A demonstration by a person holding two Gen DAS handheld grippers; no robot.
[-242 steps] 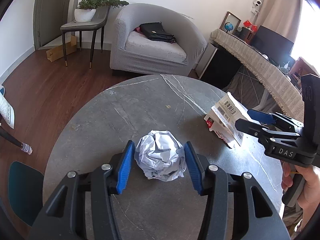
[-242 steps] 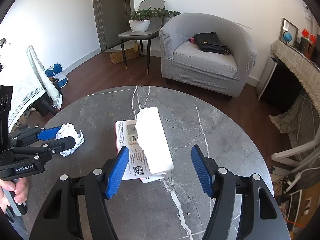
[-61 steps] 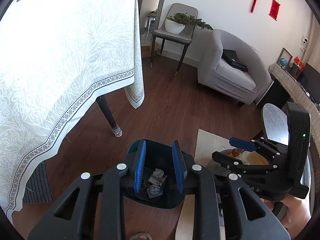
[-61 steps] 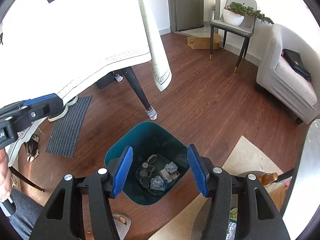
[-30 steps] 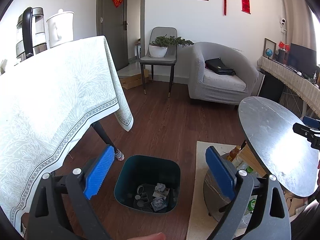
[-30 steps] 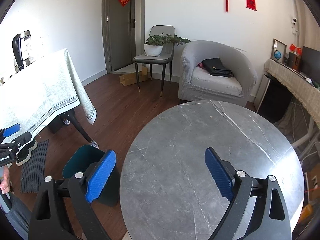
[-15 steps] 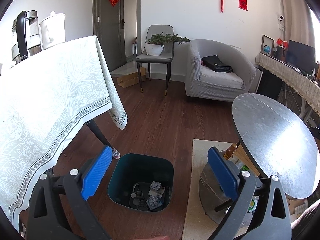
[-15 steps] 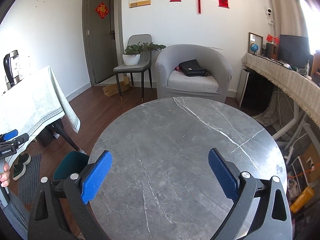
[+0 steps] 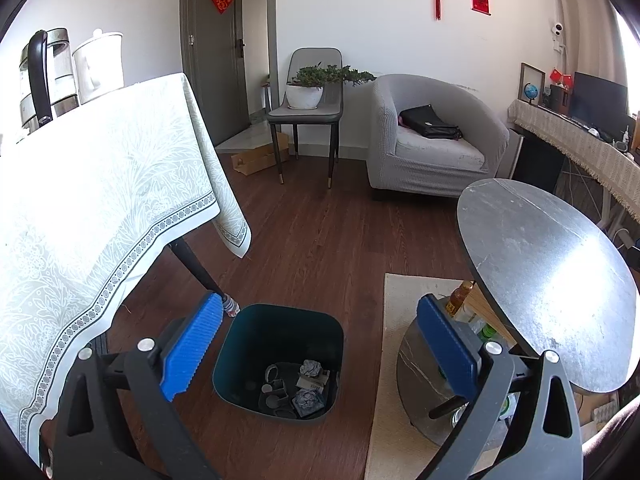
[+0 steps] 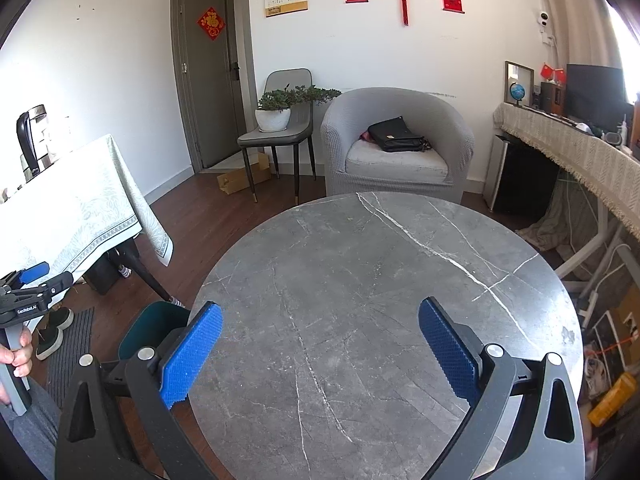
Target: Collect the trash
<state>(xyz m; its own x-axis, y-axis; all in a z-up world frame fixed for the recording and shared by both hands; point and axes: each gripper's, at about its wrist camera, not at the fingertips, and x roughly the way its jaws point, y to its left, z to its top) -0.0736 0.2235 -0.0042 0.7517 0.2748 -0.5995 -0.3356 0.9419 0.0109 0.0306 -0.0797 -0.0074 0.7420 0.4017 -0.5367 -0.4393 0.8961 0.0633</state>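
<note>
Two crumpled paper balls (image 9: 311, 368) lie among other scraps at the bottom of the dark teal bin (image 9: 280, 360), which stands on the wooden floor (image 9: 320, 240) between the leg of the cloth-covered table (image 9: 100, 184) and the pale rug (image 9: 400, 320) under the round grey marble surface (image 10: 380, 300). The left claw (image 9: 320, 344) hangs above the bin, tilted down toward it, its blue pads (image 9: 192, 346) spread wide apart with nothing between them. In the right wrist view the same left claw (image 10: 36, 276) shows at the left edge, held by a hand (image 10: 16, 356) wrapped around its grey handle, near the bin's rim (image 10: 152, 332). The right claw (image 10: 320, 348) points down over the marble surface, and its jaws have just been opening, now standing fully apart with only bare stone between the pads (image 10: 194, 354). Farther off, a grey armchair (image 10: 396, 144) carries a black bag (image 10: 396, 134), and beside it a chair (image 10: 280, 128) holds a potted plant (image 10: 280, 108). A kettle (image 9: 44, 76) stands on the cloth-covered table.
</note>
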